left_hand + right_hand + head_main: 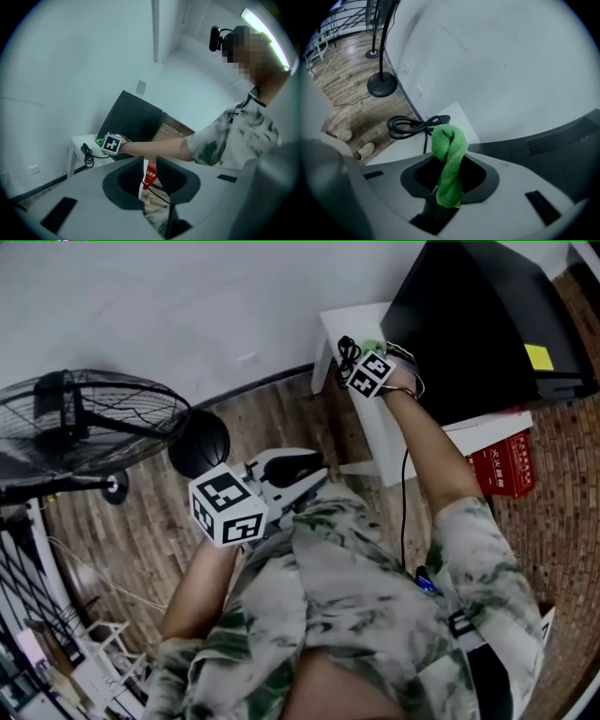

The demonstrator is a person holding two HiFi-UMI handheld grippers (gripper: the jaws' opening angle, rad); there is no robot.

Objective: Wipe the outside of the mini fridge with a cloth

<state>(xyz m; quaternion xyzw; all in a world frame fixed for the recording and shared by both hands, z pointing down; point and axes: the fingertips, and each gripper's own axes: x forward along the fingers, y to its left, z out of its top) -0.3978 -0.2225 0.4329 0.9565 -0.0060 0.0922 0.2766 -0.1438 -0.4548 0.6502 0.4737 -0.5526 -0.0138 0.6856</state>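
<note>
The black mini fridge (478, 324) stands on a low white table (380, 437) against the wall. My right gripper (364, 352) is at the fridge's left side, above the table's far end, shut on a twisted green cloth (375, 345). In the right gripper view the cloth (449, 154) sticks up between the jaws of that gripper (450, 173), with the fridge's dark wall (562, 140) just to the right. My left gripper (317, 476) is held back by the person's chest. Its jaws stand nearly together, with nothing between them (149, 173).
A coiled black power cord (412, 125) lies on the table near the cloth. A floor fan (84, 427) with a round base (199, 443) stands at the left on the wooden floor. A red box (506, 465) sits at the fridge's near side. Shoes (363, 150) lie below the table.
</note>
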